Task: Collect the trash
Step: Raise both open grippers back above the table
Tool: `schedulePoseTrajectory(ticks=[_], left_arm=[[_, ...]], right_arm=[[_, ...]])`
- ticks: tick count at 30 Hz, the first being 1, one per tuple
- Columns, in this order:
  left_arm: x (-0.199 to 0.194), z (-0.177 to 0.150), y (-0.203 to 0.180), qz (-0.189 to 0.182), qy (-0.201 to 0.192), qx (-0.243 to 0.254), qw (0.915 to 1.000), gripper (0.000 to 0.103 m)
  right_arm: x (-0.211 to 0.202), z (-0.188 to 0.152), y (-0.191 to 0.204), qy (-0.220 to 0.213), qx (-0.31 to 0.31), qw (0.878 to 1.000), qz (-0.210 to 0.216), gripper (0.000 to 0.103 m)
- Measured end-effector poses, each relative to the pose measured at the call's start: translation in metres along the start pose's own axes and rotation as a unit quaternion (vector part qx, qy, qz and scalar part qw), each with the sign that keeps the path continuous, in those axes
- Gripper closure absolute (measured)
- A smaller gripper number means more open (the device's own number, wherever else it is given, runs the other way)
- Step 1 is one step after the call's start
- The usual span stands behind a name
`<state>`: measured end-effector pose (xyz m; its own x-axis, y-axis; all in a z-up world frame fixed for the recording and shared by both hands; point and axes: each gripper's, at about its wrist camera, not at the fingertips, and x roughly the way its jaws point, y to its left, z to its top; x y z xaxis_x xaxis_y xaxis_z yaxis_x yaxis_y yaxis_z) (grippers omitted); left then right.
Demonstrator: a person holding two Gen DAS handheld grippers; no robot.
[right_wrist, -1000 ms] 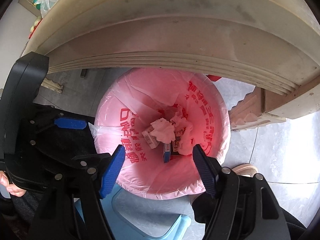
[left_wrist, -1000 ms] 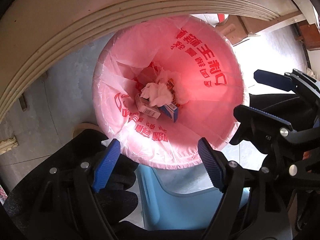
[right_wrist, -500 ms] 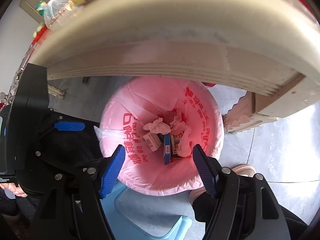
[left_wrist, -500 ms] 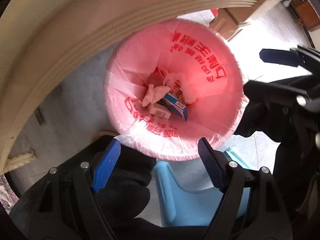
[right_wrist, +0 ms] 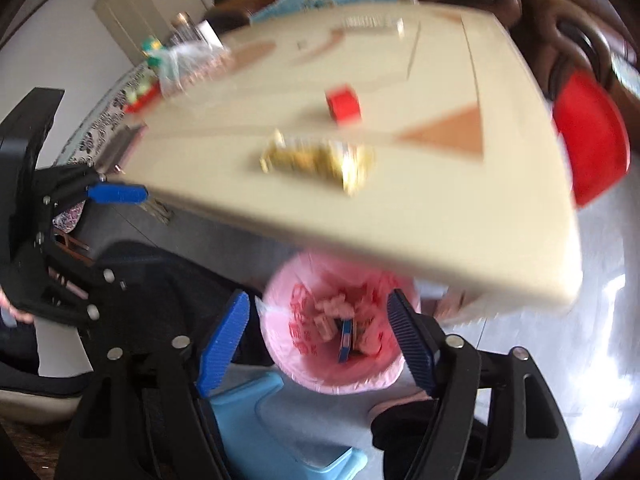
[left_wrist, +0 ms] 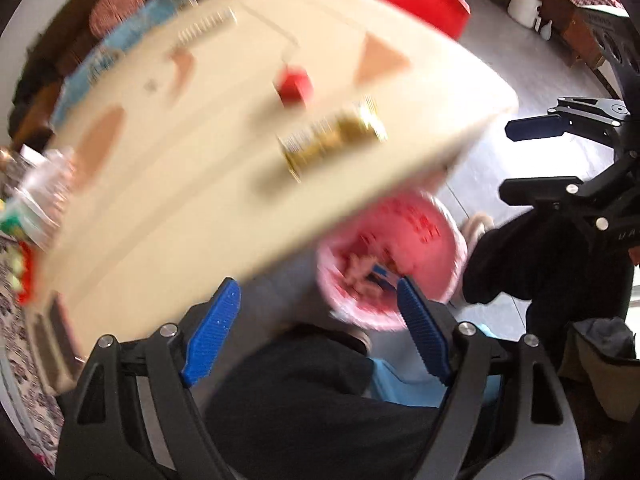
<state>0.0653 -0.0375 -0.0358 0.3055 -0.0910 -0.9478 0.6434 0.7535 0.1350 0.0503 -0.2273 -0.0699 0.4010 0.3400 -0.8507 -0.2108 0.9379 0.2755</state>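
Only right wrist view shows the blue stool point(right_wrist: 256, 416) below the bin point(right_wrist: 336, 376)

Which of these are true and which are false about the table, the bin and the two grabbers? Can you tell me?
1. Both grabbers are holding nothing. True: the left gripper and the right gripper are open with nothing between their fingers.
2. The gold wrapper is already in the bin. False: it lies on the cream table.
3. The bin has a pink bag in it. True.
4. The small red box sits on the floor. False: it is on the table, beyond the gold wrapper.
5. The bin is empty. False: it holds crumpled paper and small boxes, including a blue box.
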Motion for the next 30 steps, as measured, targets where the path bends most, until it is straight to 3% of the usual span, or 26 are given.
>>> schedulePoseTrajectory(ticks=[6,10,17,30], left_arm=[[-0.057,0.037,0.016,0.014,-0.037,0.035,0.9986,0.019],[-0.067,0.054,0.014,-0.003,-0.045,0.068,0.9966,0.019],[-0.043,0.073,0.010,-0.028,-0.037,0.107,0.9932,0.019],[0.025,0.095,0.011,-0.087,-0.009,0.155,0.9839,0.019]], right_arm=[[-0.048,0.053,0.005,-0.032,-0.025,0.999,0.003,0.030],[-0.057,0.081,0.006,-0.029,-0.034,0.999,0.017,0.030],[-0.037,0.118,0.004,-0.015,-0.053,0.998,0.011,0.030],[0.054,0.155,-0.020,0.051,-0.051,0.997,0.021,0.030]])
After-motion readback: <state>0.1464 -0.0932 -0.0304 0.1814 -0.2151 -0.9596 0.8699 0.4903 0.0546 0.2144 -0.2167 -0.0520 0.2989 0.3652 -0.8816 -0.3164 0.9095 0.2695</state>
